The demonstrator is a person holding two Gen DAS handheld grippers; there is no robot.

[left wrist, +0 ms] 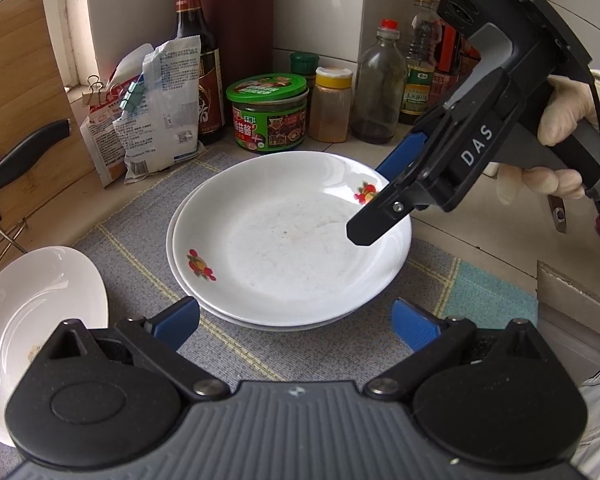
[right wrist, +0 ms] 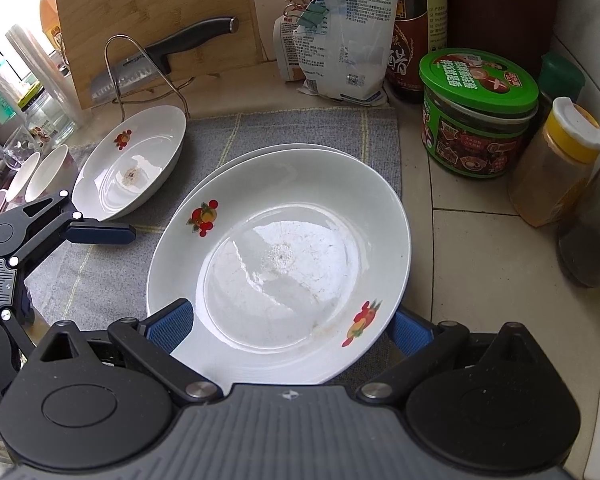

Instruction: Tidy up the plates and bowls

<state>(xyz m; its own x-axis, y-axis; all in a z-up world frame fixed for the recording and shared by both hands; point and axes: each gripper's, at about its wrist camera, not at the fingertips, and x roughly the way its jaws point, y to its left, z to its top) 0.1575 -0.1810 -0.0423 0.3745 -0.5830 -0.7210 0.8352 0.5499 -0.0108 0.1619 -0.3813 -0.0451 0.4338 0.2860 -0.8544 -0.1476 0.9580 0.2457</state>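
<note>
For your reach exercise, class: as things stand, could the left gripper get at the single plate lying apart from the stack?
Probably yes. The left gripper is open and holds nothing, and the single plate lies right beside it on the mat, with nothing between them. The right gripper is over at the stacked plates.

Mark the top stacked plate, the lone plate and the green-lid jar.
top stacked plate (right wrist: 284, 248): right wrist view, centre of its well.
lone plate (right wrist: 130, 164): right wrist view, its inner well.
green-lid jar (left wrist: 267, 88): left wrist view, on the lid.
</note>
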